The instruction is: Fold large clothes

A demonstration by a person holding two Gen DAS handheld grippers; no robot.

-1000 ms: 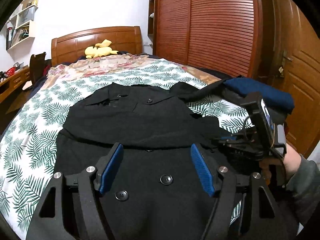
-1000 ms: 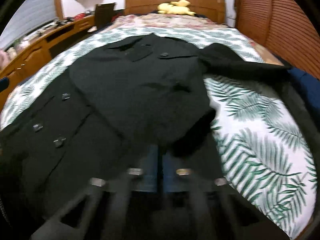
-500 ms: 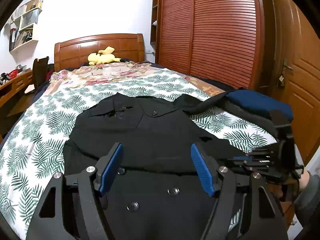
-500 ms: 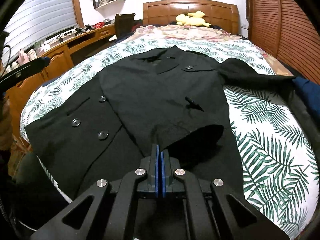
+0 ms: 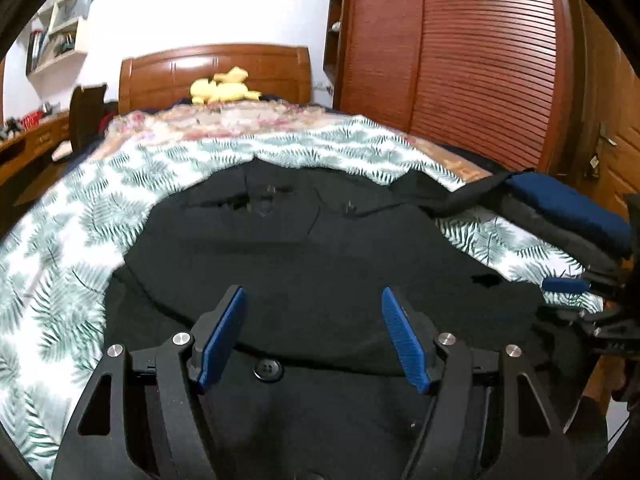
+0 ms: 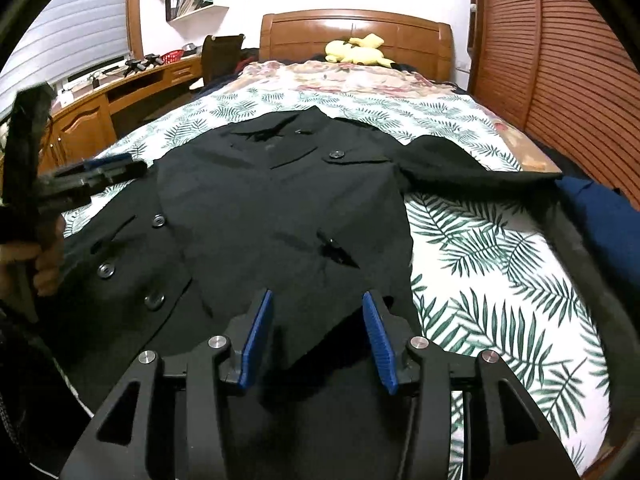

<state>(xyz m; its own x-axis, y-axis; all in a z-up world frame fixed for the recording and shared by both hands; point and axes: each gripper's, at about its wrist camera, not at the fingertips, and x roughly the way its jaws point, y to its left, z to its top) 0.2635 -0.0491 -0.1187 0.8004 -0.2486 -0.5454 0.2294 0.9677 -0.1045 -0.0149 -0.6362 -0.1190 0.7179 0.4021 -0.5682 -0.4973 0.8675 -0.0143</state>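
Note:
A large black buttoned coat (image 5: 320, 256) lies flat on the bed, collar toward the headboard; it also shows in the right wrist view (image 6: 280, 208). One sleeve is folded across its front and the other sleeve (image 6: 472, 168) stretches out to the right. My left gripper (image 5: 312, 316) is open and empty above the coat's lower front, near a button (image 5: 267, 369). My right gripper (image 6: 316, 320) is open and empty over the folded sleeve's cuff. Each gripper shows at the edge of the other's view.
The bed has a palm-leaf sheet (image 6: 500, 264) and a floral quilt toward the wooden headboard (image 6: 356, 28) with a yellow plush toy (image 6: 356, 50). Folded dark blue clothes (image 5: 560, 204) sit at the bed's right edge. A wooden wardrobe (image 5: 460, 60) stands right, a desk (image 6: 100, 108) left.
My right gripper has opened and let go of the sleeve, which now lies folded across the coat. My left gripper stays open and has shifted slightly over the coat.

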